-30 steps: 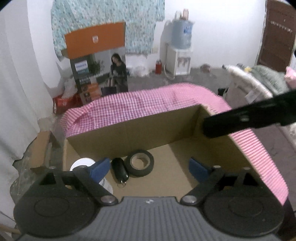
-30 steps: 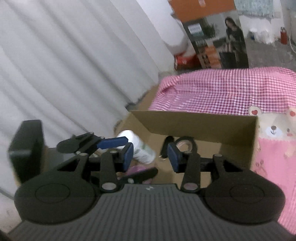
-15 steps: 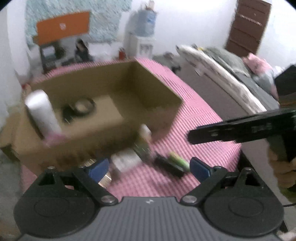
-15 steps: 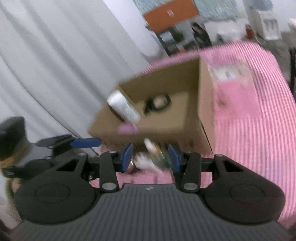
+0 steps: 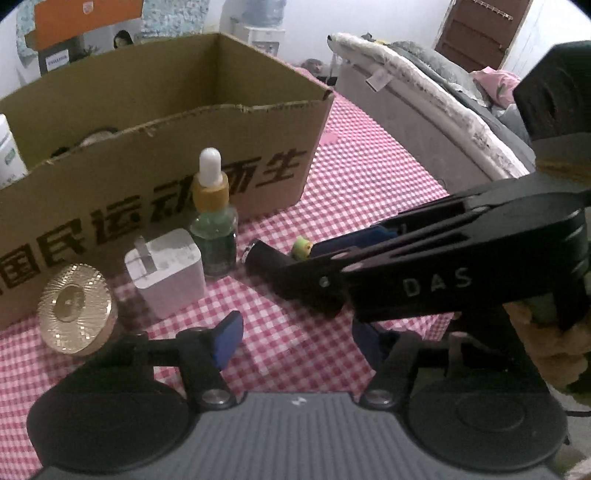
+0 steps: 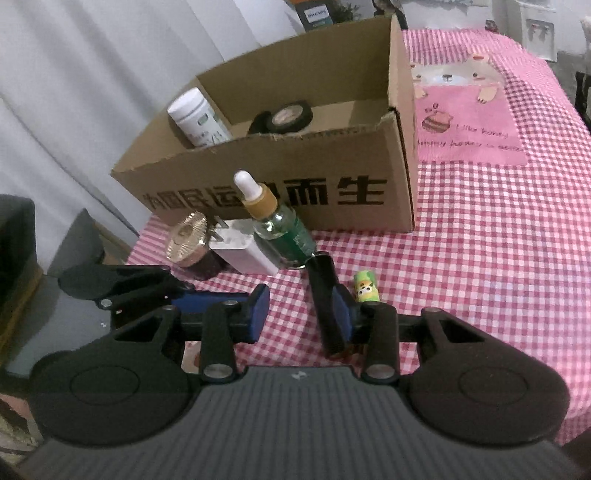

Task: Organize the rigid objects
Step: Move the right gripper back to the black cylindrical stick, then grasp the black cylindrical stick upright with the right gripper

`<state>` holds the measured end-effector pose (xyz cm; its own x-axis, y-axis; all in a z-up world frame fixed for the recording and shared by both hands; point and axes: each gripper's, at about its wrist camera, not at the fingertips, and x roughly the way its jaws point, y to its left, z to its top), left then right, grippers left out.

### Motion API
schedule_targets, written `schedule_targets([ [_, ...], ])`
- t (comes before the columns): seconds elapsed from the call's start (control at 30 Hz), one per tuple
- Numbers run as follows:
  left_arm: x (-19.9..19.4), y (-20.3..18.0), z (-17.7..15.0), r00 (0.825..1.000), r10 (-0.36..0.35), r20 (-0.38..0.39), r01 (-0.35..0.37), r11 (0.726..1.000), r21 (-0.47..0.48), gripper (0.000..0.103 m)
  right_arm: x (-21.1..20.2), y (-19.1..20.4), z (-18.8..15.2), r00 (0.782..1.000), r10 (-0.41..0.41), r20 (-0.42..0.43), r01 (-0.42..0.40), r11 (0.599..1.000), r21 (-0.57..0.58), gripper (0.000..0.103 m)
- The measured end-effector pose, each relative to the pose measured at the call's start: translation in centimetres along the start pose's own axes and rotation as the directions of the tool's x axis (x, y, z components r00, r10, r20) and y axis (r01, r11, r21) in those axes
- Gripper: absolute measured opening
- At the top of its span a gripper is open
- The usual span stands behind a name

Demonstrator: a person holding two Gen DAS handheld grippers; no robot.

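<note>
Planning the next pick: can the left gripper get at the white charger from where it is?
Probably yes. The left gripper, jaws closing with nothing between them, faces the white charger across bare cloth. The gold-lidded jar and dropper bottle crowd its sides.

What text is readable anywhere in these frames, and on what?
"DAS": side of the right gripper.
"而生": front of the cardboard box; the characters before it are partly hidden by the dropper bottle.
"PHILIPS": printed carton behind the box.
"Little honey": pink bear print; the line below is blurred.
White bottle label: unreadable.
</note>
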<state>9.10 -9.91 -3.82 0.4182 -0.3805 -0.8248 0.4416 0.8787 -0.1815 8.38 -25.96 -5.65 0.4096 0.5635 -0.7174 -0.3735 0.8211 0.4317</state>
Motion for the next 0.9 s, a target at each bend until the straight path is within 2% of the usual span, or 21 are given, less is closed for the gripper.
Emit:
schedule_targets([
  [0.27, 1.0, 0.6, 0.3, 0.999, -0.034, -0.014, 0.034, 0.999, -0.006, 0.058, 2.0, -0.5, 0.6, 0.999, -0.007, -0.040, 0.007, 1.000, 0.016, 0.036],
  [0.57, 0.9, 1.4, 0.3, 0.998, -0.047, -0.031, 0.046, 0.998, -0.033, 0.056, 3.4, -1.2, 0.0, 0.991, 0.104, -0.086, -0.090, 0.985, 0.146, 0.028],
  [0.9, 1.3, 1.3, 0.5, 0.999, -0.038, -0.039, 0.038, 0.999, -0.004, 0.056, 3.8, -1.3, -0.3, 0.988, 0.132, -0.079, -0.114, 0.973, 0.201, 0.028],
])
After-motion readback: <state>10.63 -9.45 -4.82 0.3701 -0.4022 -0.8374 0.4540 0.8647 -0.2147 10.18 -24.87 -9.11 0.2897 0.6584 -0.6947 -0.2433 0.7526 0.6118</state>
